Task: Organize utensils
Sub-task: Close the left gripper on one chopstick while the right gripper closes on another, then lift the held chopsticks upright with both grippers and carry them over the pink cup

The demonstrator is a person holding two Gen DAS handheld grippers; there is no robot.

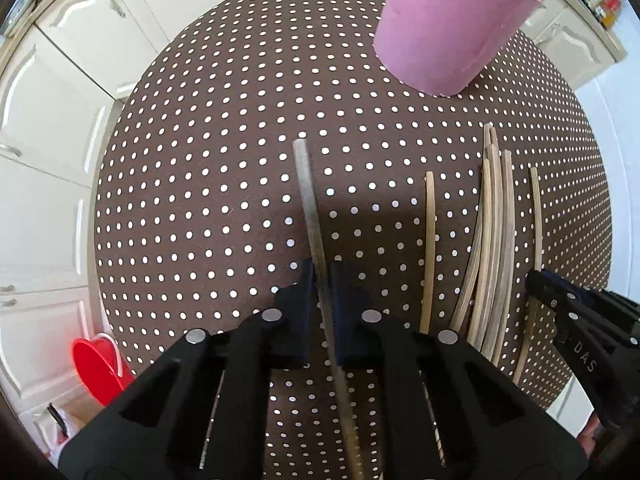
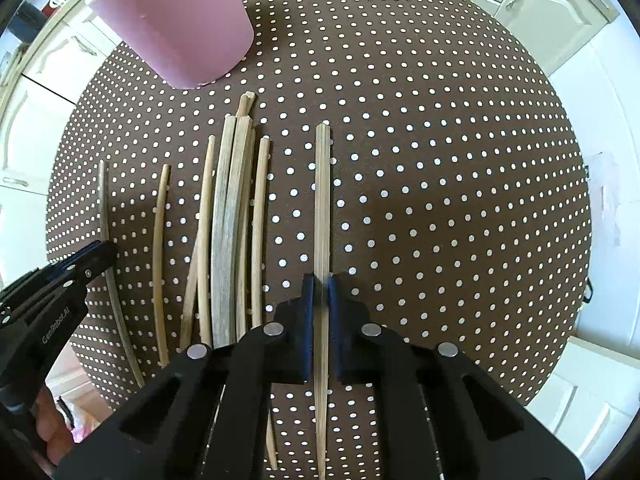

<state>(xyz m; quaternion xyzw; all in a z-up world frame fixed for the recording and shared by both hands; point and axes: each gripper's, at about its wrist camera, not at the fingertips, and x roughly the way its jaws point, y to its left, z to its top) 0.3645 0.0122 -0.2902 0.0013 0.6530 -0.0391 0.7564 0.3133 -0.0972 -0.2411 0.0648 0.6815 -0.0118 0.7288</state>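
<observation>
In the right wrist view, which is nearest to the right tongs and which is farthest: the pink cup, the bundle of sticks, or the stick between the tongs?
1. Stick clamped in the right tongs, centre.
2. Bundle of sticks, just left.
3. Pink cup, top left, farthest.

Pale bamboo chopsticks (image 2: 228, 220) lie roughly parallel on the table, a pink cup (image 2: 180, 20) upright just beyond them.

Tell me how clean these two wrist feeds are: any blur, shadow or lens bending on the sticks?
Left wrist view: the stick in the left gripper looks grey and smeared, shadow darkens the cloth near the jaws, and the loose sticks bow from fisheye. Right wrist view: sharper, the stick in the right gripper blurs only at the pads; the pink cup stretches toward the rim.
</observation>
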